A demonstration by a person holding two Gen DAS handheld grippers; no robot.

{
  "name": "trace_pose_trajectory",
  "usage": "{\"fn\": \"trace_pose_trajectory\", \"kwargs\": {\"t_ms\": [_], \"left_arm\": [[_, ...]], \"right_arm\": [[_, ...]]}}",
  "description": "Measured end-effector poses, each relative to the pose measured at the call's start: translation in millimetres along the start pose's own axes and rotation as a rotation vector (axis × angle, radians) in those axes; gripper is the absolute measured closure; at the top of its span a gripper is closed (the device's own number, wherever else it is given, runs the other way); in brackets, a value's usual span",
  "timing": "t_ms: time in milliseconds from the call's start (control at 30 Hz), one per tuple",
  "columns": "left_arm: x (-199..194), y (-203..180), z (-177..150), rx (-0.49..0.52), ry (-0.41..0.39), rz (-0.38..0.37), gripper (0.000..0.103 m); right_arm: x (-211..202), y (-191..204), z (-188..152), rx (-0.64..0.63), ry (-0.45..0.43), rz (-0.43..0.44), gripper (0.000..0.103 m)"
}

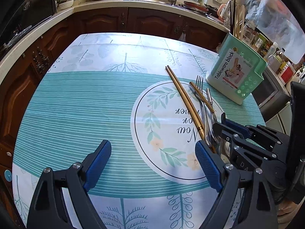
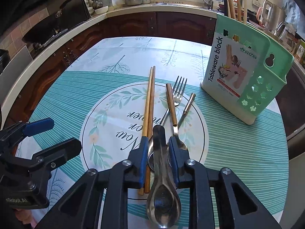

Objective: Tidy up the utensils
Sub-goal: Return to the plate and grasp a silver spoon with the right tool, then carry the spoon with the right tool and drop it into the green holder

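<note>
My right gripper (image 2: 158,140) is shut on the handle of a steel soup spoon (image 2: 163,194), whose bowl lies toward the camera. Around it on the tablecloth lie a pair of gold chopsticks (image 2: 149,99), a fork (image 2: 179,91), a gold-handled utensil (image 2: 171,105) and a thin silver-handled one (image 2: 187,105). A green tableware block holder (image 2: 247,72) stands upright at the back right, with long utensils in it. In the left wrist view my left gripper (image 1: 153,144) hangs open over bare cloth, left of the chopsticks (image 1: 183,97) and of the right gripper (image 1: 219,127).
The round table (image 1: 76,105) carries a teal striped cloth with a printed circle. Dark wooden cabinets and a white counter (image 1: 133,2) with a sink, bowls and bottles curve behind it. Jars and bottles (image 1: 274,53) crowd the shelf to the right of the holder (image 1: 238,72).
</note>
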State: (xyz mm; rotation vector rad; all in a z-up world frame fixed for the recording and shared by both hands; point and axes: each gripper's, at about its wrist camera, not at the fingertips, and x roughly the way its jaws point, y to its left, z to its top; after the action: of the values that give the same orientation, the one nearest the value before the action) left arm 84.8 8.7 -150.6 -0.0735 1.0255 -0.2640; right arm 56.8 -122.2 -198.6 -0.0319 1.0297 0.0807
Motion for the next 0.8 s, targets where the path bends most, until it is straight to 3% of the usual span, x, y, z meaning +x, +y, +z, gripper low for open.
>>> {"fn": "trace_pose_trajectory", "kwargs": {"t_ms": [333,800], "left_arm": [[2.1,-0.6,-6.0,-0.002,0.014,-0.022,0.015],[-12.1,-18.4,-9.1,0.036,-0.012,-0.031,0.015]], "right_arm": [[-11.9,-12.3,-2.1,0.061,-0.030,0.022,0.089],[-86.9,-41.8,-10.2,0.161,-0.241,-0.012,0.089]]}}
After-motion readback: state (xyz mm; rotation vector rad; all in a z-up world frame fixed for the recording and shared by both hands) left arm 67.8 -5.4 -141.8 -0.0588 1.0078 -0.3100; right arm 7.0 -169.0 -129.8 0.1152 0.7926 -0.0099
